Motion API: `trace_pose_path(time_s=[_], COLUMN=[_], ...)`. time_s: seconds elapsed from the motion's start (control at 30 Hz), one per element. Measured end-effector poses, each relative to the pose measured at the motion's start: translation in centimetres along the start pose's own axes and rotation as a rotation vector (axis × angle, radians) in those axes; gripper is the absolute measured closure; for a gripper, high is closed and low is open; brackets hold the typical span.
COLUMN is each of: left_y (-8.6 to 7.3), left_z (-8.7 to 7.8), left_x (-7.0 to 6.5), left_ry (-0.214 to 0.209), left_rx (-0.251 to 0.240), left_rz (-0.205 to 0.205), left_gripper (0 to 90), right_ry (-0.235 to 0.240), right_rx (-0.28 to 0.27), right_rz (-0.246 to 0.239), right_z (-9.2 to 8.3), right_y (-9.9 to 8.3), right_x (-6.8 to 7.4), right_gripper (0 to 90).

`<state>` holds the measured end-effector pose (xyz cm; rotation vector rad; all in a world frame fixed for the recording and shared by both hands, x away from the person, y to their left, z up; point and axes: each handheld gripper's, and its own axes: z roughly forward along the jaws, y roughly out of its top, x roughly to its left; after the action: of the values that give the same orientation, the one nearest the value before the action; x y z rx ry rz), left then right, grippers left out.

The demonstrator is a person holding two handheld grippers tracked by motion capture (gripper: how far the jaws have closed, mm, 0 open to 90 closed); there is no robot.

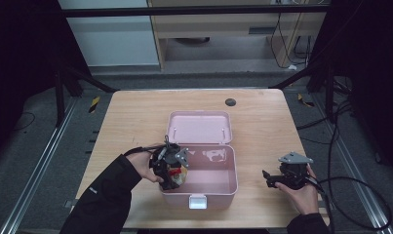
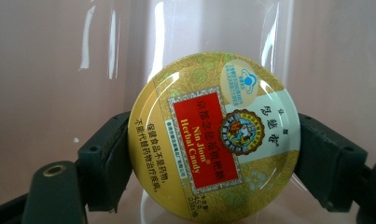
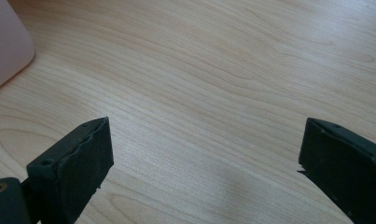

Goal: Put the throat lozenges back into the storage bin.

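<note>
A round yellow candy tin point(image 2: 213, 137) with a red label sits between the two black jaws of my left gripper point(image 2: 213, 158), which is shut on it at both sides. In the high view the left gripper point(image 1: 172, 171) hangs over the front left corner of the open pink box point(image 1: 218, 187), the tin point(image 1: 176, 175) just inside the rim. Pink box wall point(image 2: 50, 70) lies behind the tin. My right gripper point(image 3: 204, 163) stands open over bare wood, nothing between its jaws. In the high view the right gripper point(image 1: 268, 178) rests on the table right of the box.
The box lid point(image 1: 200, 127) lies flat open toward the far side, a white latch point(image 1: 197, 201) at the front. A dark round grommet point(image 1: 230, 102) sits near the table's far edge. A corner of the pink box point(image 3: 6, 44) shows left of the right gripper.
</note>
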<state>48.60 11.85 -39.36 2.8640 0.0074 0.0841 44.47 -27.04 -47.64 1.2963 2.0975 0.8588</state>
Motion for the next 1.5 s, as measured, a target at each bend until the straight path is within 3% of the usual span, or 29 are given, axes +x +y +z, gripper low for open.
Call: trace_pose_path(time_s=[0.9, 1.17, 1.4, 1.5], left_y=[-0.2, -0.9, -2.3, -3.8], left_z=[0.0, -2.6, -5.8, -7.1], left_x=[-0.1, -0.4, -0.6, -0.6], left_ry=[0.007, 0.063, 0.141, 0.194], left_rx=[-0.009, -0.125, -0.251, -0.306], left_rz=[-0.012, -0.046, -0.126, -0.191], left_gripper=[17.8, 21.7, 23.8, 24.8], right_ry=[0.002, -0.003, -0.006, -0.004], right_rx=[-0.003, -0.008, -0.009, -0.014], right_rz=[0.01, 0.011, 0.017, 0.019], right_z=[-0.2, -0.2, -0.3, -0.3], right_y=[0.1, 0.1, 0.1, 0.1], right_x=[-0.1, -0.2, -0.3, -0.3], right_gripper=[2.9, 3.0, 3.2, 3.3])
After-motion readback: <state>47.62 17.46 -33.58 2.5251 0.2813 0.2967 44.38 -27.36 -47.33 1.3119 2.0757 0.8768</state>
